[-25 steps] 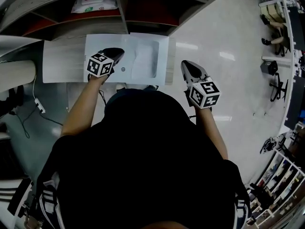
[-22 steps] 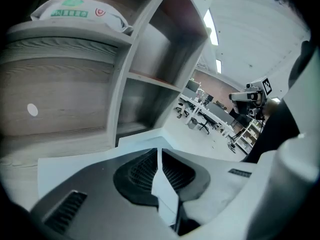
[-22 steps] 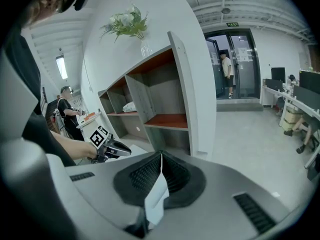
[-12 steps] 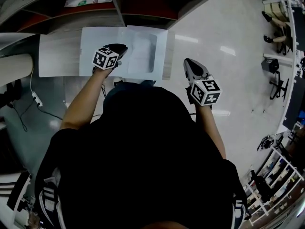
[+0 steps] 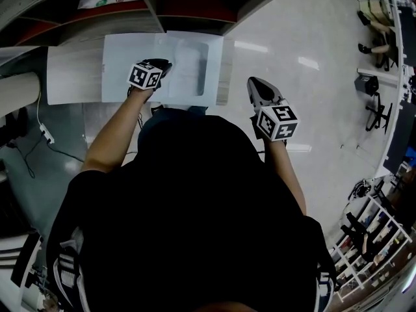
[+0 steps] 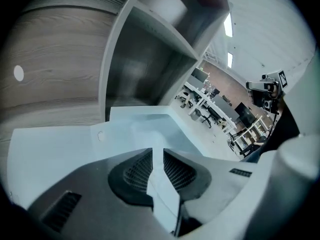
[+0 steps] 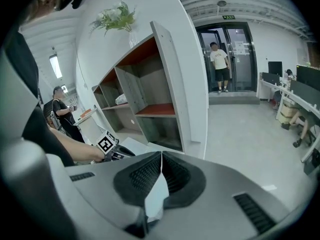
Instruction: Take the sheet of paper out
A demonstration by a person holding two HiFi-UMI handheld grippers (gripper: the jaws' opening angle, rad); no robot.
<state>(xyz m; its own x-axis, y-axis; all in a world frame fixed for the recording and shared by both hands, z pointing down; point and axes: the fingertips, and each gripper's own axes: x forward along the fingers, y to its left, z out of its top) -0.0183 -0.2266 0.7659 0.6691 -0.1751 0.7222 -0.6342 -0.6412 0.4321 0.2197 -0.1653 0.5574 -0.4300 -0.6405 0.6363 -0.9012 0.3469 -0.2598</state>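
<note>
Sheet of paper: white, lying flat on the pale wooden ledge at the foot of the shelf unit, on the far side of the scene and left of centre. A rectangular panel marks its right half.

Left gripper: I hold it over the middle of the sheet, pointing down and away from me. Its jaws are closed together with nothing clamped between them, and the sheet shows pale beyond the tips in the left gripper view. From these angles I cannot tell whether the tips touch the paper.

Right gripper: I hold it to the right of the ledge, above the glossy floor and well apart from the sheet. Its jaws are pressed together and empty.
</note>
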